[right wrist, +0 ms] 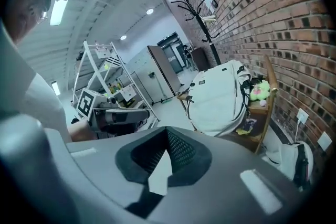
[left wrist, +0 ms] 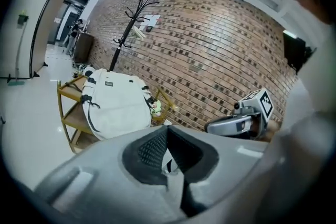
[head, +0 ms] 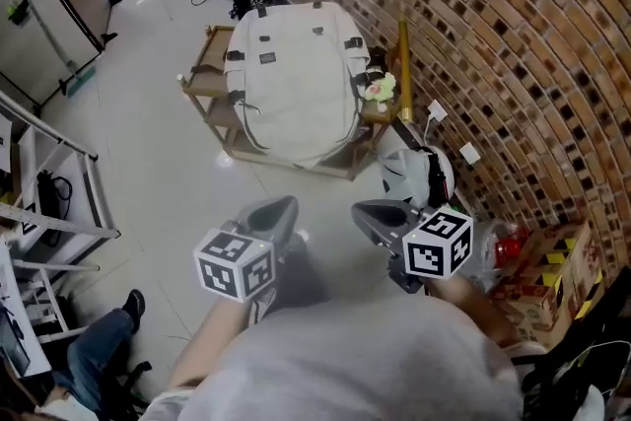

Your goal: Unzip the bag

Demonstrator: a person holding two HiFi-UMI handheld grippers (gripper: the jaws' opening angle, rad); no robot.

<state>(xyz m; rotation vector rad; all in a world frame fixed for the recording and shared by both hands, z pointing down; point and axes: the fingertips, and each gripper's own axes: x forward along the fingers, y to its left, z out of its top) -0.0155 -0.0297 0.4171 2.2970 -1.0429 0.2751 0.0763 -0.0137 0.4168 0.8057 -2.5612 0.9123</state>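
Note:
A large cream-white backpack (head: 294, 79) with black straps lies on a low wooden rack (head: 210, 92) by the brick wall; it also shows as the backpack (left wrist: 118, 104) in the left gripper view and the backpack (right wrist: 218, 96) in the right gripper view. Both grippers hang close to the person's body, well short of the bag. My left gripper (head: 277, 210) is shut with nothing in it. My right gripper (head: 371, 212) is also shut and empty. Their jaws show pressed together, as the left gripper (left wrist: 167, 131) and the right gripper (right wrist: 168, 136) from their own cameras.
A small green plush toy (head: 381, 89) sits at the rack's right end. A white helmet-like object (head: 419, 175) lies on the floor by the wall, cardboard boxes (head: 547, 276) at right. A metal shelf frame (head: 49, 202) stands left; a coat stand (left wrist: 125, 34) rises behind the rack.

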